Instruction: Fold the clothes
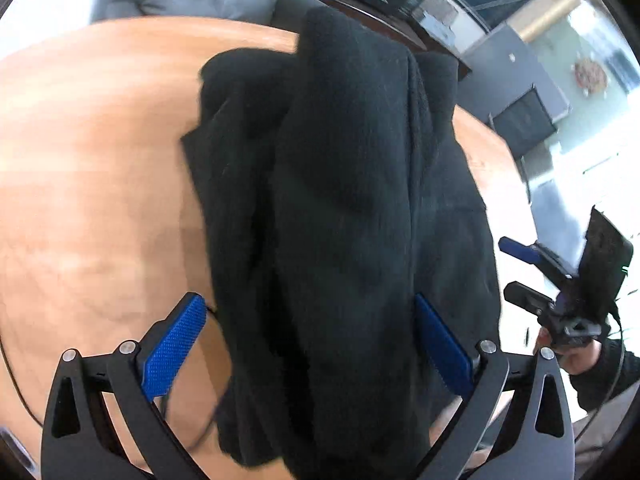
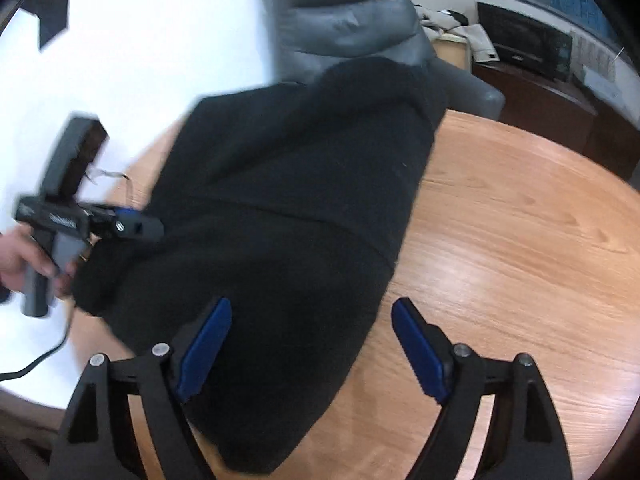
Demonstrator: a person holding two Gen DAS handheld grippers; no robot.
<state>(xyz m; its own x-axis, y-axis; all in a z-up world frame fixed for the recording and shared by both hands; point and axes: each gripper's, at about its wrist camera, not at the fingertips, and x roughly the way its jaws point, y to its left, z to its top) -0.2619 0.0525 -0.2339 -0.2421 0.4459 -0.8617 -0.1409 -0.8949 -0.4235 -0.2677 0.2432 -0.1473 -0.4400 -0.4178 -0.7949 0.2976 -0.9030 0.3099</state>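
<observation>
A black fleece garment [image 1: 344,208] lies bunched in long folds on a round wooden table [image 1: 88,168]. My left gripper [image 1: 312,344] is open, its blue pads either side of the garment's near end. In the right wrist view the same garment [image 2: 288,216] covers the table's left half. My right gripper [image 2: 312,344] is open over the garment's near edge, one pad above cloth and one above bare wood. The right gripper also shows in the left wrist view [image 1: 520,276], open, off the table's right side. The left gripper shows in the right wrist view [image 2: 132,224] at the garment's left edge.
A grey padded chair [image 2: 344,20] stands behind the table's far edge. A dark cabinet with a monitor [image 2: 524,48] is at the back right. A thin black cable [image 1: 16,384] runs along the table's left rim. The wooden table [image 2: 520,240] shows bare wood on the right.
</observation>
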